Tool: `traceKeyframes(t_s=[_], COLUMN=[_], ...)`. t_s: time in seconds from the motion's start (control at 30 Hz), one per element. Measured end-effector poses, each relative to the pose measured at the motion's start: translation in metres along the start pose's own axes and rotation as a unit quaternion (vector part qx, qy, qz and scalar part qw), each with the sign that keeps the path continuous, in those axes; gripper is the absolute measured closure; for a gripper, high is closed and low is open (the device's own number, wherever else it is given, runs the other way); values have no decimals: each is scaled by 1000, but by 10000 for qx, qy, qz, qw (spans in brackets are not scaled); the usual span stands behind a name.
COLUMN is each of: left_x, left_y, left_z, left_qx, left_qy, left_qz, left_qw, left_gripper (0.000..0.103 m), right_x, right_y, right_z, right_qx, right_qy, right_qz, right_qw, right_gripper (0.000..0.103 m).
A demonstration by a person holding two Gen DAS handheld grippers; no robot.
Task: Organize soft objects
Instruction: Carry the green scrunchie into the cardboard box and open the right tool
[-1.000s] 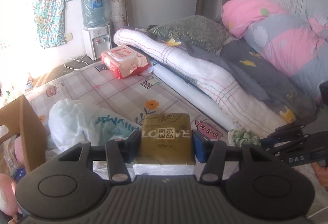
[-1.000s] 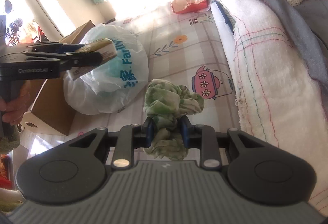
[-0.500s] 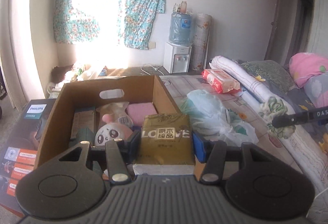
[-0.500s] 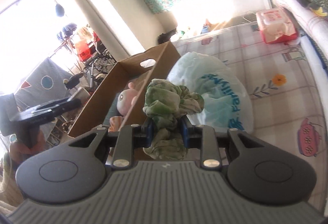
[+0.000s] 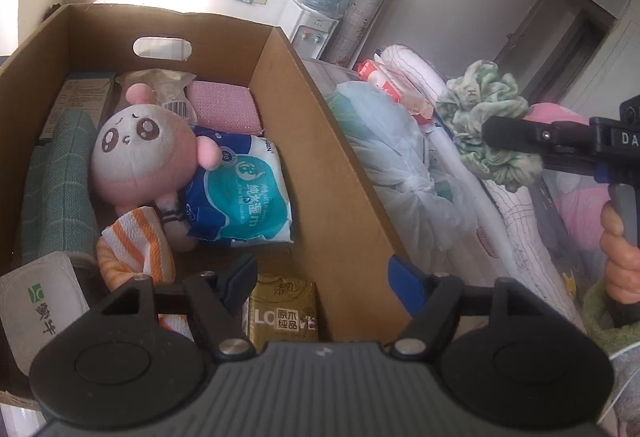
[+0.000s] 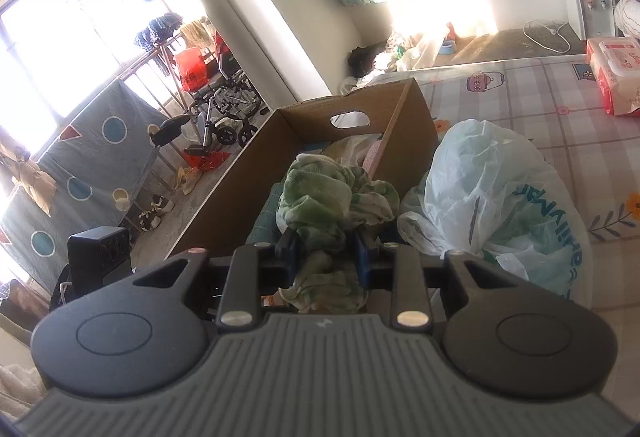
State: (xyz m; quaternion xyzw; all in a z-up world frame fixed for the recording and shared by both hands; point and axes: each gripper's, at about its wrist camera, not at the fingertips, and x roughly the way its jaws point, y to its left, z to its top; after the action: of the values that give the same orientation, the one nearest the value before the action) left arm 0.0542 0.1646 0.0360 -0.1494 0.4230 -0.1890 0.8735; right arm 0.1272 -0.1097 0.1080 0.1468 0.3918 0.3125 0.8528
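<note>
Our left tongs (image 5: 322,279) have just been opening, letting the gold tissue pack (image 5: 282,311) drop into the near corner of the cardboard box (image 5: 332,173), already holding several soft things. Our right tongs (image 6: 326,255) grip the green cloth (image 6: 332,197) just right of the box; it and the plastic bag (image 6: 500,197) on the bed remain.

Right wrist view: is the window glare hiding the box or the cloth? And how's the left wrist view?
Right wrist view: windows and sunlit floor blown out, but cardboard box and green cloth stay readable; fisheye bends the wall lines. Left wrist view: glare only top left, box interior evenly lit, plush toy sharp, edges vignetted.
</note>
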Motion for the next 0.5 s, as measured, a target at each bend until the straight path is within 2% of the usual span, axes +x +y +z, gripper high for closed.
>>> traceKeyframes(t_s=[0.17, 0.27, 0.37, 0.5], left_x=[-18, -39, -66, -95], left_y=[10, 14, 17, 20], left_z=[-1, -3, -9, -22], left_qx=[-164, -265, -366, -416], left_qy=[-153, -381, -688, -1017], left_qz=[103, 194, 383, 811], left_qw=[9997, 9987, 9962, 9906], left_gripper=[29, 23, 17, 13], right_x=[17, 35, 63, 103], right_y=[13, 35, 64, 97], right_z=[8, 12, 12, 4], right_qx=[-100, -433, -932, -1525], right_qy=[270, 553, 928, 1361], right_qz=[159, 282, 319, 215], right_qw=[9995, 9971, 9908, 9787], right_gripper=[76, 74, 73, 69])
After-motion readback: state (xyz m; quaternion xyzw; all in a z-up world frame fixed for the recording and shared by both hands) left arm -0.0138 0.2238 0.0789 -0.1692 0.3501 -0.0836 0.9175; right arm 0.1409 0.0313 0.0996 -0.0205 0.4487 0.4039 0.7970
